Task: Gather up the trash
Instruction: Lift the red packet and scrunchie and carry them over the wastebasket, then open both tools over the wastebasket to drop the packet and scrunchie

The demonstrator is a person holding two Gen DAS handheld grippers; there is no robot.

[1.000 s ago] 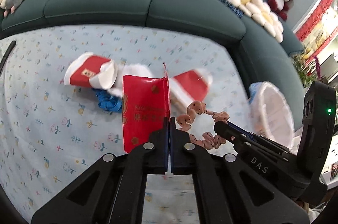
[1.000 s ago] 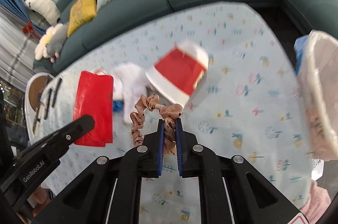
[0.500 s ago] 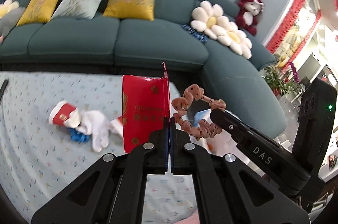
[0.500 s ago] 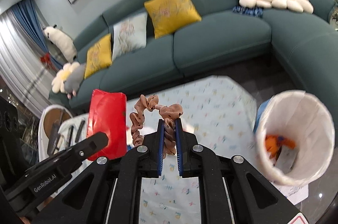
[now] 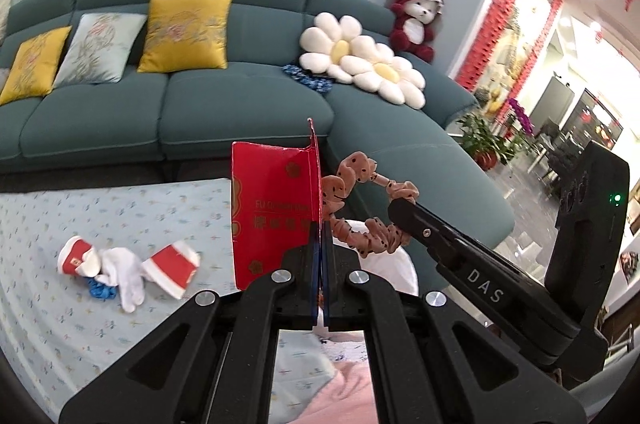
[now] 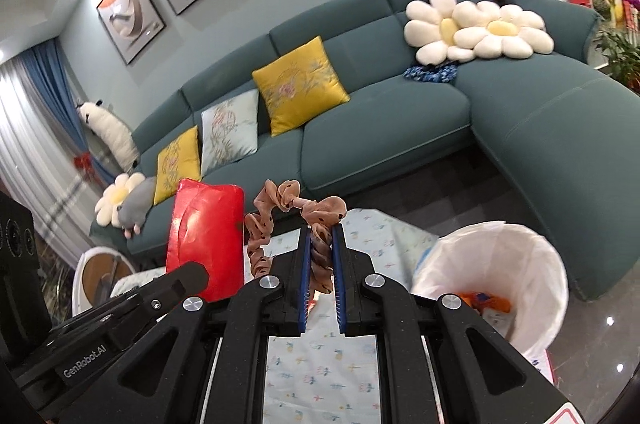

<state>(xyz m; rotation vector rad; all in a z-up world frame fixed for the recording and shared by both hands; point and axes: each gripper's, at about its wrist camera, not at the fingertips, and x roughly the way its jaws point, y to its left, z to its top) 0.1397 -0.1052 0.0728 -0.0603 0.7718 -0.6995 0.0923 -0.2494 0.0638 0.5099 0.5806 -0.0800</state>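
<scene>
Left wrist view shows the left gripper pinched tight on the bottom edge of a red paper packet, which stands up in the middle of the frame. It looks flat, thin and very light. It can bend or slip, so a hold low on the folded edge is a good one.

Just right of it hangs a brown dotted scrunchie, held by the right gripper, whose fingers are squeezed on the soft cloth with only the fabric between them. The scrunchie is squishy and floppy. It will not break, but its loose loop may catch on things.

More trash lies on the flowery surface at the lower left: two red and white paper cups, a white glove and a small blue scrap. The cups look light and easy to crush.

In the right wrist view, the white-lined bin sits at the lower right, with some orange bits inside. The two grippers are close side by side, so they could bump over the bin. A big green sofa fills the back, well apart from it all.
</scene>
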